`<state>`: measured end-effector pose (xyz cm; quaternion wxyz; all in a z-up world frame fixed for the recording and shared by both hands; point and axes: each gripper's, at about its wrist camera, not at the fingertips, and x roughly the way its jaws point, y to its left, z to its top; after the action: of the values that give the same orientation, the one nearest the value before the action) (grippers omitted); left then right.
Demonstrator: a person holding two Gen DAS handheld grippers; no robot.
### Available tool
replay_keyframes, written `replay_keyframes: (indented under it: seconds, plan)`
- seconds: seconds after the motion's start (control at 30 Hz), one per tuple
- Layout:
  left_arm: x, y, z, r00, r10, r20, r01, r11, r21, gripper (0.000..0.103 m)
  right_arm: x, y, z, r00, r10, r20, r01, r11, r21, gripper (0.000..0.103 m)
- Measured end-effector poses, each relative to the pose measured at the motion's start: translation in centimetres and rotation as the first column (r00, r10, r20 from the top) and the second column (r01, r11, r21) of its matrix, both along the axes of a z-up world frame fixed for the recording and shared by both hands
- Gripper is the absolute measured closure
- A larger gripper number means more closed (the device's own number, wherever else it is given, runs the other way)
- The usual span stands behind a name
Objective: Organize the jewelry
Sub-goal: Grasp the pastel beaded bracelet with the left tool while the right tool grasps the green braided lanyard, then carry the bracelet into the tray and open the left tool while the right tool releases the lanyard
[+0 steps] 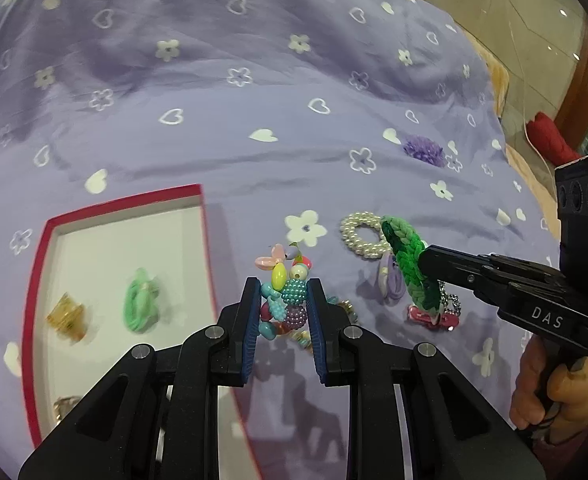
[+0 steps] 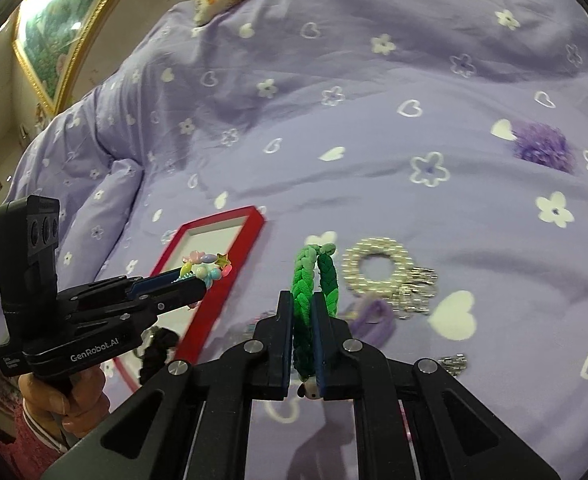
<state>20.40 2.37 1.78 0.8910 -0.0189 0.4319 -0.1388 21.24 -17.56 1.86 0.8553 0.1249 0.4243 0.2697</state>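
My left gripper (image 1: 282, 295) is shut on a colourful bead bracelet (image 1: 286, 288), held above the purple bedspread just right of the red-rimmed white box (image 1: 121, 204). The same bracelet (image 2: 207, 267) shows at that gripper's tip in the right wrist view, in front of the box (image 2: 253, 232). My right gripper (image 2: 302, 307) is shut on a green braided hair band (image 2: 308, 276), lifted off the cloth; the band (image 1: 408, 258) hangs from its tip. A pearl ring-shaped bracelet (image 1: 364, 236) lies flat beside it.
Inside the box lie a mint hair tie (image 1: 141, 304) and an amber clip (image 1: 66, 317). On the bedspread: a lilac hair tie (image 2: 372, 314), silver chain pieces (image 2: 416, 288), a pink clip (image 1: 432, 318), a purple pompom (image 2: 542, 146). A hand (image 1: 550, 392) holds each gripper's handle.
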Motion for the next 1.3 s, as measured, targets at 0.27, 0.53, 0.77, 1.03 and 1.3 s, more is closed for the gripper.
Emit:
replay_keyframes:
  seconds: [0.27,0.53,0.77,1.03,1.3]
  plan:
    - [-2.2,4.7,0.4,0.996,0.09,0.014,-0.09,0.995,-0.034,0.082,-0.8,3.9,0.9,0.997,0.075,0.012,-0.075,0.997,0.007,0.095]
    - [-3.7,9.4,0.1,0.984,0.176,0.014,-0.175,0.984,-0.045,0.082,-1.3,8.5,1.3,0.988,0.152,0.023,-0.152,0.988,0.01,0.095]
    - [-4.0,12.7,-0.6,0.972,0.235,0.007,-0.234,0.971,-0.054,0.082,-1.2,12.5,1.1,0.976,0.217,0.02,-0.216,0.976,-0.004,0.095]
    - [-3.3,15.4,-2.2,0.959,0.283,-0.026,-0.284,0.956,-0.068,0.082,-0.3,16.0,0.1,0.967,0.253,0.006,-0.253,0.967,-0.026,0.095]
    - [-1.5,16.8,-5.0,0.951,0.299,-0.082,-0.304,0.95,-0.064,0.082,1.0,19.2,-1.8,0.961,0.276,-0.015,-0.276,0.956,-0.103,0.095]
